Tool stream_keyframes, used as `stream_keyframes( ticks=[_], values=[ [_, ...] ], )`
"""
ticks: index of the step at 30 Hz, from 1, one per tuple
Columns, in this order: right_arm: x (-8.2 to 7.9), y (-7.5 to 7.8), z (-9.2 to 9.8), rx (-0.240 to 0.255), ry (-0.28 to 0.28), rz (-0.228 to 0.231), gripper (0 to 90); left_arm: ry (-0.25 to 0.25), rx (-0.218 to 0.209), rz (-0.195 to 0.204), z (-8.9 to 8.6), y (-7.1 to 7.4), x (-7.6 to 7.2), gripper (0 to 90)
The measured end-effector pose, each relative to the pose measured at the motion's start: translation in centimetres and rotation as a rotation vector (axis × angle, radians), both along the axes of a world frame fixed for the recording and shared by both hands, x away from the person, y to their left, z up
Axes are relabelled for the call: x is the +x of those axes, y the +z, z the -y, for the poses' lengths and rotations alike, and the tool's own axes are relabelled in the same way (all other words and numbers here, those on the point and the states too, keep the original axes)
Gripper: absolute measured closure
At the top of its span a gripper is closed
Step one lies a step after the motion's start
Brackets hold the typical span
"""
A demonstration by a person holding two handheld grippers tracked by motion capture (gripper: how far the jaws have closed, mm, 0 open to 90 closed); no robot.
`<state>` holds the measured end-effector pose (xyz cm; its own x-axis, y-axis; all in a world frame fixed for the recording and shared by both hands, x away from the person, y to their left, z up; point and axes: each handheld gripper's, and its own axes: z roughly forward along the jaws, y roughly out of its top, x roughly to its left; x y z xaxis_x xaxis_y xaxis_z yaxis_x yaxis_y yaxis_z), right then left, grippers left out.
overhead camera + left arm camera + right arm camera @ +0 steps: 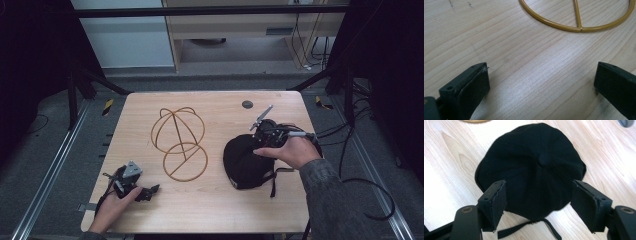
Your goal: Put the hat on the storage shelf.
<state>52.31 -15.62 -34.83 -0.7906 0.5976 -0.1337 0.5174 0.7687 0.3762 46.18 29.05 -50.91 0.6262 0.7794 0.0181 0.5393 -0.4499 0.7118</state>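
The right claw [539, 202] hovers over the black cap [531, 167], jaws apart, touching nothing.

Black cap [534, 167] — crown up, strap trailing, flat on table [210, 210]

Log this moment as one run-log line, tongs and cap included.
left tongs: open, on table | right tongs: open over black cap, not gripping | wire cap stand: untouched
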Motion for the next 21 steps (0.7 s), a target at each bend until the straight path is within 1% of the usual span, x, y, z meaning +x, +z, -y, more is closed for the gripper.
stream_keyframes(
  ticks=[5, 9, 12, 16, 17, 21],
  values=[
    [0.7, -0.6, -0.9, -0.012, 0.017, -0.018, 30.3, 0.0, 0.0, 0.0, 0.0, 0.0, 0.0, 0.0],
    [1.7, -1.1, -1.2, -0.013, 0.005, -0.023, 32.4, 0.0, 0.0, 0.0, 0.0, 0.0, 0.0, 0.0],
    [2.5, -1.4, -1.4, -0.009, -0.003, -0.041, 34.8, 0.0, 0.0, 0.0, 0.0, 0.0, 0.0, 0.0],
    [3.3, -1.8, -1.7, -0.014, 0.006, -0.056, 37.8, -0.002, 0.002, -0.002, 0.0, 0.0, 0.0, 0.0],
    [3.4, -1.9, -1.8, -0.014, 0.007, -0.064, 38.1, -0.002, 0.002, -0.002, 0.0, 0.0, 0.0, 0.0],
    [3.9, -2.3, -2.2, -0.018, 0.015, -0.076, 38.9, -0.002, 0.002, -0.002, 0.0, 0.0, 0.0, 0.0]
  ],
)
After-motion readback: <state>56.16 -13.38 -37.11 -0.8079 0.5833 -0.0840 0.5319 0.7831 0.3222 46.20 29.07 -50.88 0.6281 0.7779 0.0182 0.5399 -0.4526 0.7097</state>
